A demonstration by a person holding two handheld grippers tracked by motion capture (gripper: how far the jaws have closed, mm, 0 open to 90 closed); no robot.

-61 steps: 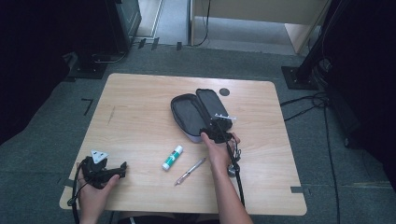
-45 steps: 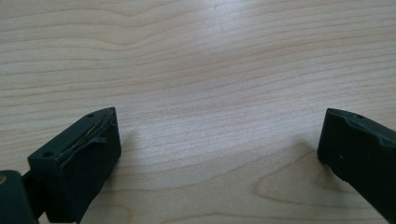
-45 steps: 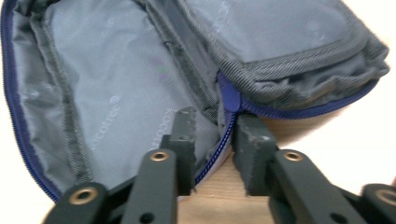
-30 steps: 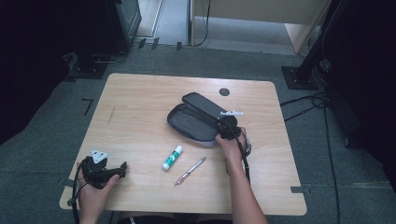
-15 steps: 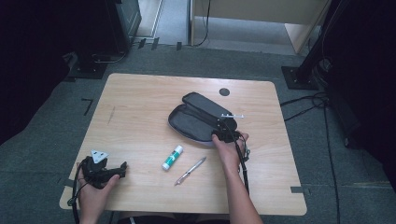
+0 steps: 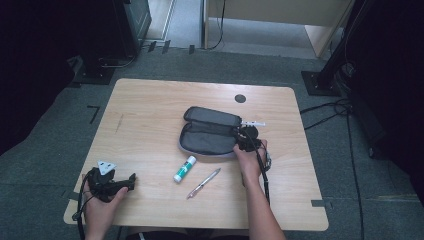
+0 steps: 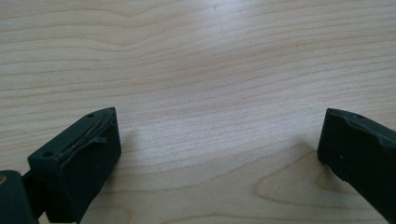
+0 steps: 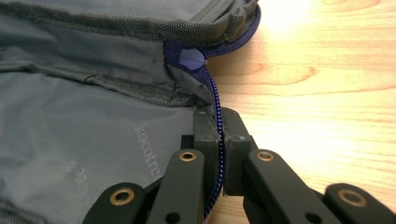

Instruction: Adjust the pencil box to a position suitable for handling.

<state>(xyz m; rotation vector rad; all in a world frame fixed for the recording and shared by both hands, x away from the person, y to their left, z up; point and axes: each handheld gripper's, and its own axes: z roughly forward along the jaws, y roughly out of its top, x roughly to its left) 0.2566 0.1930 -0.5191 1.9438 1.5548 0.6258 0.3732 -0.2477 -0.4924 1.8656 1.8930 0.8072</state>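
Pencil case [image 6: 210, 136] lies unzipped mid-table, right gripper [image 8: 219, 154] pinching its blue zipper edge [image 8: 214, 100], far end cut off up close. Left gripper [image 6: 131, 181] sits spread apart, holding nothing, near the table's front-left corner.

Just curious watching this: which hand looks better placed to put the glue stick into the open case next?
Probably the left. Its gripper is open and free, on the glue stick side; the right gripper is shut on the pencil case edge.
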